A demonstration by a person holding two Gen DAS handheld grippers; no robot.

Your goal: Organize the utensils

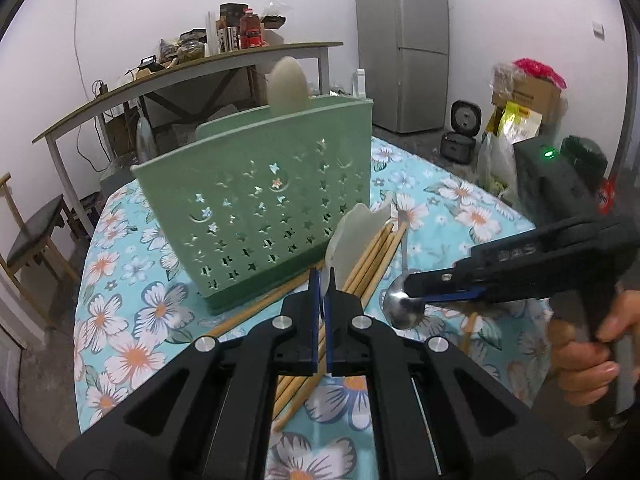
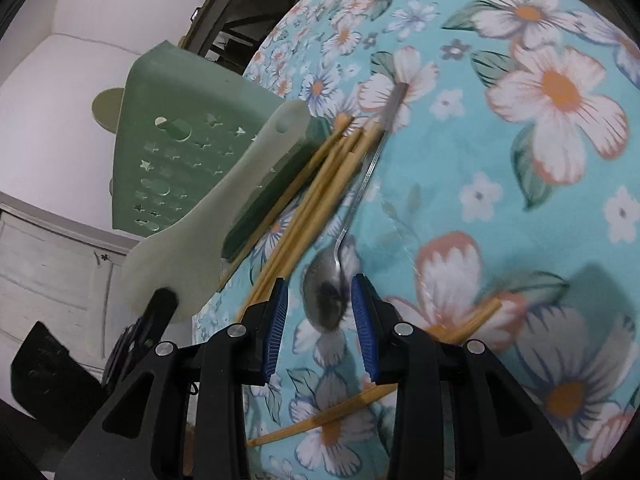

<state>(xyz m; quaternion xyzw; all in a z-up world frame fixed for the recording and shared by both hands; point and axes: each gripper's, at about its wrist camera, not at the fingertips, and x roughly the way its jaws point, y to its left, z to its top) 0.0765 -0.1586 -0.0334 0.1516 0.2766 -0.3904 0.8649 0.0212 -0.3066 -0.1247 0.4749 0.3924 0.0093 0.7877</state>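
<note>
My left gripper (image 1: 322, 284) is shut on the thin edge of a pale rice paddle (image 1: 352, 236), which it holds tilted just above the table. In the right wrist view the same paddle (image 2: 216, 208) slants across the green utensil holder (image 2: 168, 140), with the left gripper (image 2: 162, 300) at its wide end. The holder (image 1: 256, 208) has star cut-outs and stands upright with another pale paddle (image 1: 286, 84) in it. Several bamboo chopsticks (image 1: 372, 260) lie beside it. A metal spoon (image 2: 326, 300) lies on the cloth, its bowl between the pads of my open right gripper (image 2: 320, 316).
The round table wears a blue floral cloth (image 1: 132, 312). Loose chopsticks (image 2: 468, 324) lie near the right gripper. A person's hand (image 1: 592, 344) holds the right gripper (image 1: 416, 290). Behind stand a cluttered side table (image 1: 180, 76), a fridge (image 1: 404, 44), a rice cooker (image 1: 460, 136) and a chair (image 1: 36, 232).
</note>
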